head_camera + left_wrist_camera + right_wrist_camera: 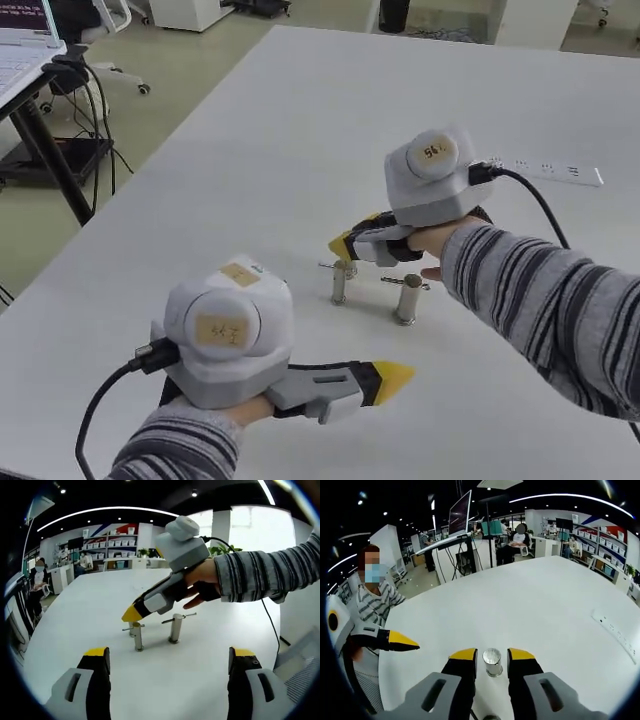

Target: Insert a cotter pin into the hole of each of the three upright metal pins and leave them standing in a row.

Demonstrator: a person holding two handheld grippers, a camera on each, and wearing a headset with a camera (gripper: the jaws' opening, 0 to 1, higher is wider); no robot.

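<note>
inspector: surface and room?

operator: white table point(300, 120), matt. a white power strip point(548, 170) lies toward its far right. a laptop point(22, 35) sits on a dark-legged desk at the far left, over a pale green floor. the right gripper view shows a monitor point(460, 512) and seated people beyond the table. the left gripper view shows shelves of bins point(107, 542) along the far wall.

inspector: any writing?

operator: a round tan sticker point(437, 152) on top of my right gripper point(345, 245) bears a handwritten mark, possibly "56"; i cannot confirm it. the marks on the tan label point(222, 330) on my left gripper point(385, 380) are too faint to read.

inspector: state of the grippers?

operator: left gripper: jaws spread wide, nothing between them, held on the near side of the pins. right gripper: jaws narrowed to a small gap, yellow tips just over the third pin point(492, 661). its round top shows in that gap with table visible on either side, so no grip on it. a black cable point(530, 195) runs from that gripper.

inspector: the task items?

operator: two metal pins stand upright near mid-table, the left pin point(340, 285) and the right pin point(406, 300), close but apart. each carries a cotter pin point(392, 281) crosswise near its top. the third pin stands just behind the left one. i cannot tell whether its hole is filled.
</note>
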